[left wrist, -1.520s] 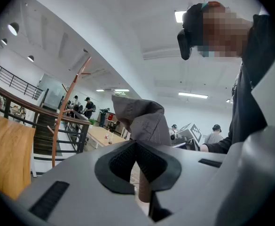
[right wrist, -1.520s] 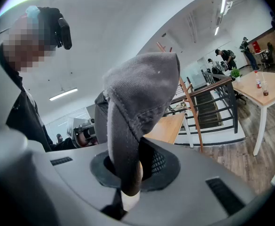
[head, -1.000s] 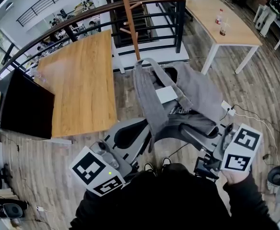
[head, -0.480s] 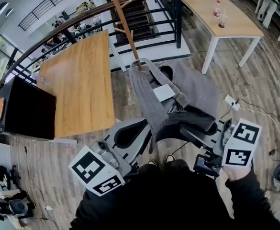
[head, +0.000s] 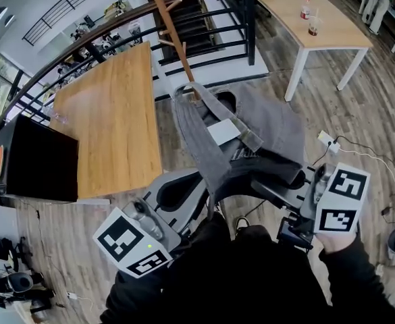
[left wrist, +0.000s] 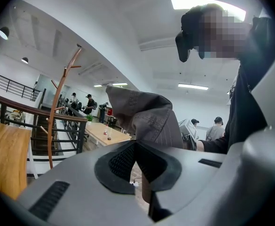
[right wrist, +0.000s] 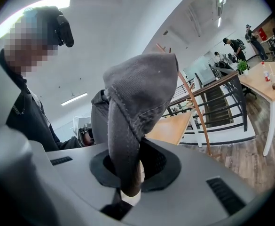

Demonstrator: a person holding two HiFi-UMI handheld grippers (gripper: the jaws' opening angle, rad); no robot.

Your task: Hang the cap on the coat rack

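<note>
Wood-plank floor (head: 359, 113) of an open office, bounded by a black railing (head: 204, 5); long wooden table (head: 109, 120) at left with a black screen (head: 35, 160) off its near corner; pale table (head: 332, 42) at right bearing two bottles (head: 306, 7) near its far edge, contents unclear. Grey cap (head: 265, 123) held in the air over the floor, stretched between both tools; left gripper (left wrist: 136, 166) pinched closed on one side of its fabric, right gripper (right wrist: 128, 173) clamped on the other edge; wooden coat rack (head: 167, 19) upright beyond the cap, by the railing.
</note>
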